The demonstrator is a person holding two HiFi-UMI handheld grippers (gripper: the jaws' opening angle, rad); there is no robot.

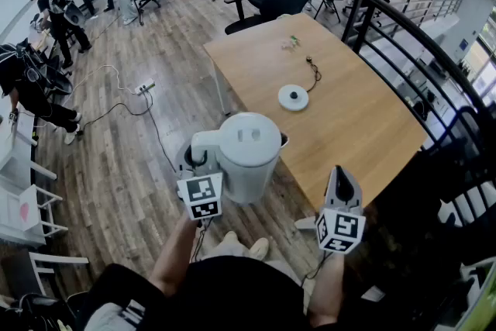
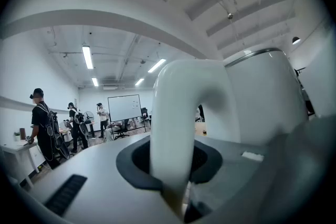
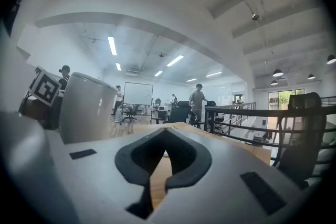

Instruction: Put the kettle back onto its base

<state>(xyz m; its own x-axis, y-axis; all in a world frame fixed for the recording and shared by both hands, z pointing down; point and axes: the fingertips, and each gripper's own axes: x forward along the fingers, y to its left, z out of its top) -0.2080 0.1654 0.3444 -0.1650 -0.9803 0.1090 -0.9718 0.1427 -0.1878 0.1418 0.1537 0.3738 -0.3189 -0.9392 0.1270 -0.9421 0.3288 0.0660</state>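
People [image 1: 48, 12] stand on the wood floor [image 1: 116, 167] far to the left of the base, with a power strip [image 1: 145, 87] lying between them and it. Nearer the camera and to the left of the base, the left gripper [image 1: 200, 167] points roughly level. Its fingers are clenched on the curved white handle [image 2: 176, 128], which fills the middle of the left gripper view. The kettle [image 1: 249, 159] is white, lidded and upright. It hangs from that grip in the air, off the worktop [image 1: 356, 120] and over the floor beside its near left edge, well apart from the base. The base [image 1: 293, 97] is a round white disc lying flat and bare on the worktop's middle. A thin black cable [image 1: 314, 74] runs from its right side toward the far end. To the right of the base and closer to the person, the right gripper [image 1: 342, 176] is held level over the worktop's near corner, its fingers drawn together on nothing. A dark metal railing [image 1: 418, 43] runs past on the far right of the base.
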